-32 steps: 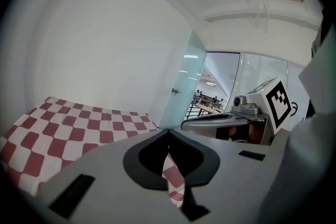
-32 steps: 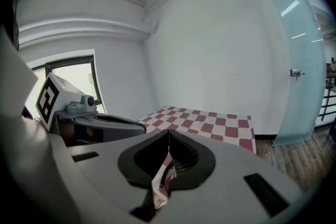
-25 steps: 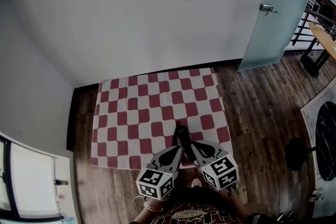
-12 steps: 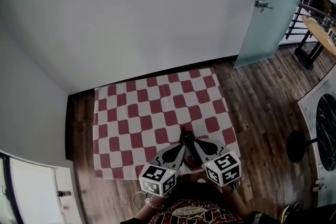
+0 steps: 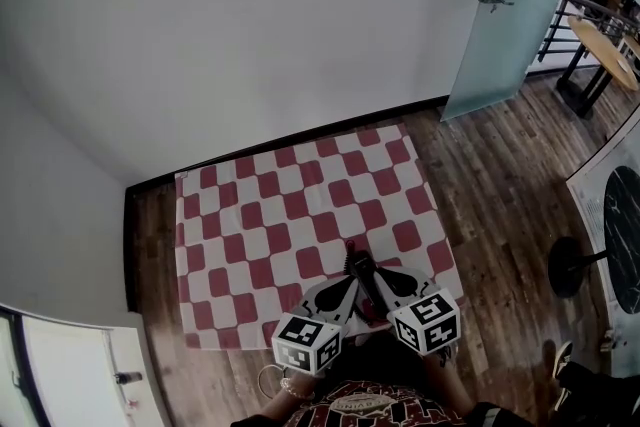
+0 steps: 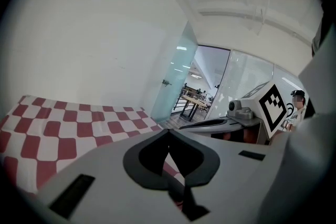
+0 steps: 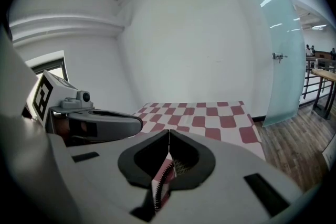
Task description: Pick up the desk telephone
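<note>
No desk telephone shows in any view. A red-and-white checked cloth (image 5: 290, 225) lies flat on the wooden floor against the white wall. My left gripper (image 5: 345, 283) and right gripper (image 5: 358, 267) hang side by side above the cloth's near edge, their tips almost touching each other. In the left gripper view the left gripper (image 6: 168, 132) is shut with nothing between the jaws, and the right gripper's body (image 6: 210, 123) sits just to its right. In the right gripper view the right gripper (image 7: 168, 135) is also shut and empty, above the cloth (image 7: 210, 113).
A frosted glass door (image 5: 505, 10) stands at the far right of the wall. A black round stand base (image 5: 568, 267) sits on the floor at right, with a wooden table (image 5: 605, 50) beyond the door. A white cabinet (image 5: 70, 365) is at the near left.
Both grippers have sunk a little and edged along over the cloth's near edge, still side by side. Their jaws stayed shut.
</note>
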Demonstrator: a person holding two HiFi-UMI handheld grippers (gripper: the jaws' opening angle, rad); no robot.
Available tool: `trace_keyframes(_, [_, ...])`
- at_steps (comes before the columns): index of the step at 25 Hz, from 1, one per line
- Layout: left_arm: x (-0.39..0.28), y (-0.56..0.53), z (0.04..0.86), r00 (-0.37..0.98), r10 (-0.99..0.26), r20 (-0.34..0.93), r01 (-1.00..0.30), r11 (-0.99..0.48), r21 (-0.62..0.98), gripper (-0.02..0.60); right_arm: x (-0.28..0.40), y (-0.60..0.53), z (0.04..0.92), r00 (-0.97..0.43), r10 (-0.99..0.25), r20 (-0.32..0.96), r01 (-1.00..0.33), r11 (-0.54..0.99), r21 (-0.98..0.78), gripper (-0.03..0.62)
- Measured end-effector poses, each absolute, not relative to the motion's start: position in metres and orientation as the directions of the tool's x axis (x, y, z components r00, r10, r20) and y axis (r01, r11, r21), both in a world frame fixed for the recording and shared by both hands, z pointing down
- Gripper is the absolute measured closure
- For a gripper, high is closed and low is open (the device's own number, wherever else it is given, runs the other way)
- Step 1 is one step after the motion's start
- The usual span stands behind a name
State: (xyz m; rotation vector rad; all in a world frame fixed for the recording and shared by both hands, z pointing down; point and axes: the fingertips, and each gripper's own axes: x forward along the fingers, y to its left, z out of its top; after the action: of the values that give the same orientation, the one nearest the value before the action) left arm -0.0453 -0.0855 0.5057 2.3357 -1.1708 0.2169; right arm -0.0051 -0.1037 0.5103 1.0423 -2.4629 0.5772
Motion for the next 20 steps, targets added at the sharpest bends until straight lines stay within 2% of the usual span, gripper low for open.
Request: trace_keyframes(20, [-0.032,-0.111,0.498,0.43,-0.819,0.38,-0.888,-0.306,0.344,0.577,0.005,-0.117,0.511,-0.761,-0.373,0.531,-0.551,0.804,-0.225,0.576])
